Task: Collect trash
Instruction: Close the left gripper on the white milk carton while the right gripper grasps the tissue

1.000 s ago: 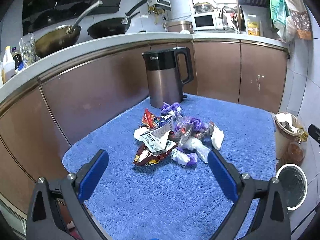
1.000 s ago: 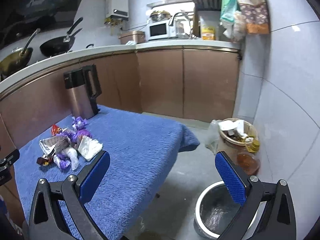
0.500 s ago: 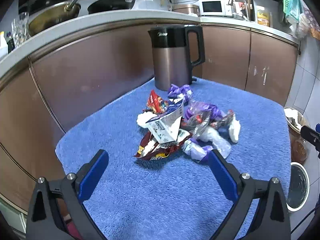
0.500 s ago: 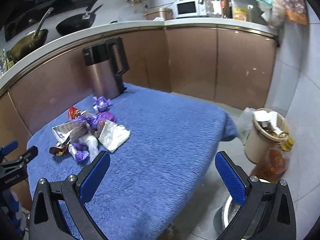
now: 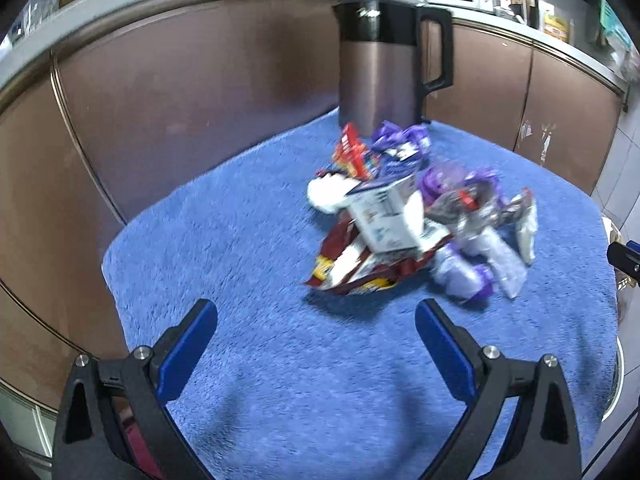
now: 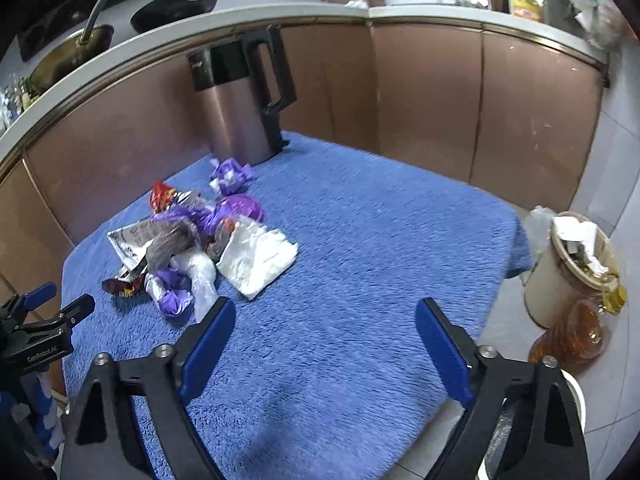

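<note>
A heap of trash (image 5: 416,224) lies on a blue towel-covered table (image 5: 248,240): purple and red wrappers, a white printed carton, a dark red snack bag, clear plastic. The right wrist view shows the same heap (image 6: 192,240) left of centre, with a white packet (image 6: 258,258) at its right side. My left gripper (image 5: 316,324) is open with nothing between its fingers, and hangs just short of the heap's near edge. My right gripper (image 6: 324,324) has its jaws closing on nothing, over bare towel to the right of the heap. The left gripper (image 6: 48,304) also shows at that view's left edge.
A brown electric kettle (image 5: 380,68) with a black handle stands at the table's far edge behind the heap. Copper cabinet fronts (image 6: 420,92) run behind. On the floor to the right stand a full beige bin (image 6: 568,272), an orange bottle (image 6: 572,336) and a white-rimmed bin (image 6: 572,400).
Both grippers have moved forward and down toward the table, so the trash heap looks larger and nearer. The right gripper swung left from the floor bins and its jaws have narrowed a little.
</note>
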Tool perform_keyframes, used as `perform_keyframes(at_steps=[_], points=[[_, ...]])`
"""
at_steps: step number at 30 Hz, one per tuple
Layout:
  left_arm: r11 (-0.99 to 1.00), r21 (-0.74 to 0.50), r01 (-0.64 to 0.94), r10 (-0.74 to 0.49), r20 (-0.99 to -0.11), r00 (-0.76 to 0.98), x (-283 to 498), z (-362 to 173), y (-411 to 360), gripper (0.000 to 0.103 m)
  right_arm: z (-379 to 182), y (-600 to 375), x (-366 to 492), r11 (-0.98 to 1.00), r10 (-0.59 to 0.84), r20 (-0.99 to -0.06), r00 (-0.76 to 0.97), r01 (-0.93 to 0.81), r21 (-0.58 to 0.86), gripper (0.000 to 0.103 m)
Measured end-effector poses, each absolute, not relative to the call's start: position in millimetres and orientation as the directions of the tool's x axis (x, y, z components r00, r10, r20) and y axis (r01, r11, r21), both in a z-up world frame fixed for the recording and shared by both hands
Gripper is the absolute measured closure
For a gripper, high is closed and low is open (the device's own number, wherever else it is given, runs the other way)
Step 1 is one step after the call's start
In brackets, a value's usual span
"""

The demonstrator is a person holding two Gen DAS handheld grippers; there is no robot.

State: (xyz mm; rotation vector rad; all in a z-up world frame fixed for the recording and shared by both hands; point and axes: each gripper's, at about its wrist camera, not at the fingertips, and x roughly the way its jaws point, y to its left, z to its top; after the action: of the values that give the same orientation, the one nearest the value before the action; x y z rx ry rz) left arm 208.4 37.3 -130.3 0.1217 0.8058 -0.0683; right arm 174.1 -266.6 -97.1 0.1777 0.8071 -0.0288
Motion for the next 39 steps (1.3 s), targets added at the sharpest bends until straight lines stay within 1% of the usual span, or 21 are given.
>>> perform_keyframes(at_steps=[6,13,16,17,18,23,26,28,32,33,34,36,37,38,39], points=[[0.990,0.031,0.140,-0.070,-0.750,0.658,219,-135,51,0.004,-107,-256,193,0.984,0.103,-0.737,0.668,0.038,0.172,0.026],[0.975,-0.029,0.218,-0.164,-0.757,0.633,246,-135,46,0.006,-119,-247,218,0.974,0.181,-0.747,0.640,-0.011,0.227,0.029],[0.973,-0.065,0.221,-0.192,-0.757,0.625,258,-130,47,0.015,-121,-245,227,0.971,0.196,-0.747,0.635,-0.020,0.238,0.031],[0.971,-0.083,0.223,-0.207,-0.756,0.621,262,-128,49,0.021,-120,-244,230,0.972,0.193,-0.746,0.637,-0.021,0.233,0.031],[0.968,-0.102,0.229,-0.226,-0.753,0.618,266,-125,49,0.023,-120,-244,232,0.973,0.189,-0.746,0.639,-0.021,0.229,0.031],[0.947,-0.157,0.279,-0.300,-0.738,0.604,279,-113,37,0.023,-120,-243,242,0.970,0.201,-0.735,0.647,-0.029,0.240,0.031],[0.944,-0.151,0.294,-0.303,-0.751,0.587,289,-117,24,0.023,-124,-242,252,0.965,0.222,-0.734,0.641,-0.036,0.261,0.031],[0.943,-0.165,0.289,-0.308,-0.763,0.568,297,-122,22,0.024,-129,-244,258,0.961,0.231,-0.742,0.630,-0.029,0.274,0.033],[0.937,-0.220,0.271,-0.335,-0.785,0.522,310,-133,22,0.037,-141,-246,273,0.948,0.266,-0.749,0.607,-0.023,0.319,0.037],[0.936,-0.225,0.269,-0.337,-0.788,0.515,312,-136,22,0.042,-143,-246,277,0.939,0.287,-0.747,0.599,-0.023,0.343,0.037],[0.936,-0.231,0.266,-0.340,-0.792,0.507,314,-138,21,0.045,-146,-246,280,0.934,0.302,-0.746,0.594,-0.026,0.357,0.037],[0.935,-0.242,0.259,-0.343,-0.800,0.492,316,-143,21,0.056,-149,-243,282,0.931,0.317,-0.748,0.583,-0.039,0.364,0.037],[0.933,-0.251,0.256,-0.349,-0.800,0.488,317,-144,21,0.058,-151,-239,283,0.932,0.320,-0.751,0.577,-0.050,0.359,0.037],[0.932,-0.258,0.254,-0.354,-0.797,0.489,317,-145,22,0.062,-153,-235,283,0.932,0.325,-0.754,0.571,-0.059,0.357,0.039],[0.932,-0.261,0.252,-0.356,-0.794,0.492,317,-145,22,0.067,-156,-232,284,0.932,0.330,-0.758,0.562,-0.069,0.355,0.044]])
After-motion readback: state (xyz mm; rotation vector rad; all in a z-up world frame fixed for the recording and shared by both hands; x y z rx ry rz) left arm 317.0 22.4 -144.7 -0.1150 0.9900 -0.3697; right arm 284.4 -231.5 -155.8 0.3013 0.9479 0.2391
